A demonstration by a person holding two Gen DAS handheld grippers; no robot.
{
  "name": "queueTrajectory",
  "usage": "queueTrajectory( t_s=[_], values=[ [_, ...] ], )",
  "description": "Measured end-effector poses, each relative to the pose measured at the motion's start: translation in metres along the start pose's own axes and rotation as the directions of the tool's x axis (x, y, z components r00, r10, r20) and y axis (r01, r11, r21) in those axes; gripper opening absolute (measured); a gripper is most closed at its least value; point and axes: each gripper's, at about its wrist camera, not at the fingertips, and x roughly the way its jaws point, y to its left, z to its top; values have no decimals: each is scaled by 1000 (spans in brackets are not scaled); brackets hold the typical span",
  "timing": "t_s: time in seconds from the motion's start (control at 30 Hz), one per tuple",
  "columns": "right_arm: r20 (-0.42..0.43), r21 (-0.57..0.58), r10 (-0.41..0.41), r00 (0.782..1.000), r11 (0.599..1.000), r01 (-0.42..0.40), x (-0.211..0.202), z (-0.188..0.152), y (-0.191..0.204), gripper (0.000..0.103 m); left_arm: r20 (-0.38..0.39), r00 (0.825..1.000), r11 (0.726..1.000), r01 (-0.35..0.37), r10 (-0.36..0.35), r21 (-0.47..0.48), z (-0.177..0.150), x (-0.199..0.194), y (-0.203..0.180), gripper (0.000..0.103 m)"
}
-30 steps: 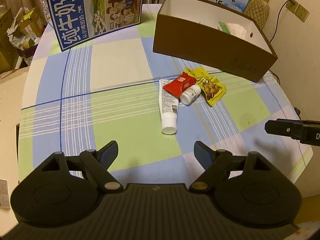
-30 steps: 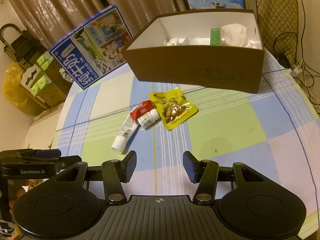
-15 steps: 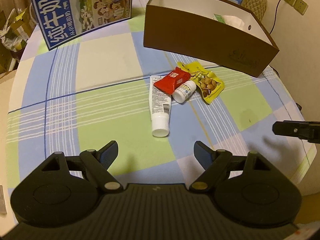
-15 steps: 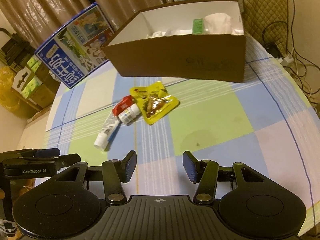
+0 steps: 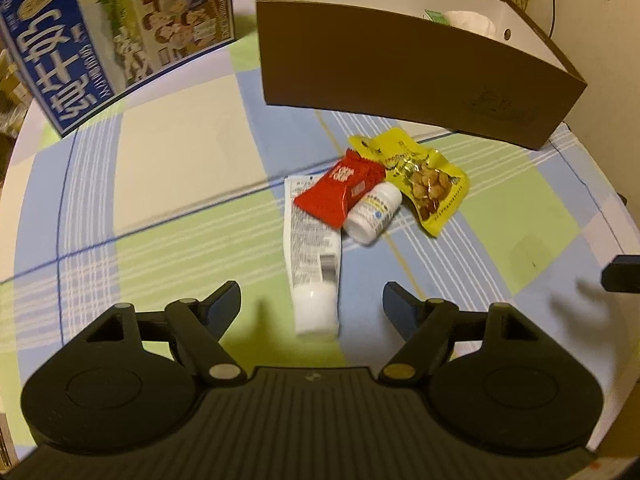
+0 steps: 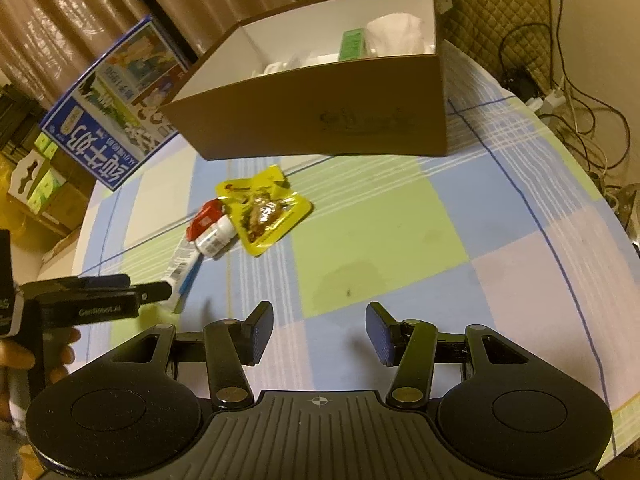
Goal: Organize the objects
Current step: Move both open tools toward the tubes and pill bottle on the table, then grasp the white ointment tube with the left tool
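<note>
On the checked tablecloth lies a white tube [image 5: 310, 256] with its cap toward me. A red packet [image 5: 338, 192] rests across its far end, beside a small white bottle [image 5: 374, 210] and a yellow snack pouch [image 5: 424, 176]. My left gripper [image 5: 312, 304] is open, its fingers standing either side of the tube's cap end, without touching it. My right gripper [image 6: 318, 332] is open and empty above the cloth, to the right of the pile: tube [image 6: 184, 264], red packet [image 6: 204, 218], bottle [image 6: 214, 238], pouch [image 6: 266, 208]. Behind them stands an open brown box [image 5: 420, 76] [image 6: 320, 120].
The box holds a green carton [image 6: 352, 44] and white crumpled things. A blue milk carton [image 5: 104, 32] leans at the back left. The table edge [image 6: 624, 264] curves at the right, with cables beyond. A hand [image 6: 24, 360] holds the left gripper's body [image 6: 84, 304].
My left gripper has moved forward toward the pile, so the tube's cap now sits between its fingers. My right gripper has moved forward and swung right. Both stay open.
</note>
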Motion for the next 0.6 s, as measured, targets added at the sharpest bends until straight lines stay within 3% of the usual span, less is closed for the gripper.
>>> queueTrajectory(
  t_s=[0.37, 0.43, 0.6],
  values=[
    [-6, 18, -14, 1000, 1000, 14, 8, 16, -15, 49, -52, 998, 999, -20, 22, 42, 21, 42, -2, 51],
    [-10, 12, -8, 1000, 1000, 9, 12, 18, -14, 49, -56, 998, 999, -15, 17, 41, 21, 44, -1, 38],
    [-29, -25, 19, 999, 999, -20, 25, 27, -4, 49, -47, 999, 1000, -19, 20, 18, 13, 39, 3, 33]
  ],
)
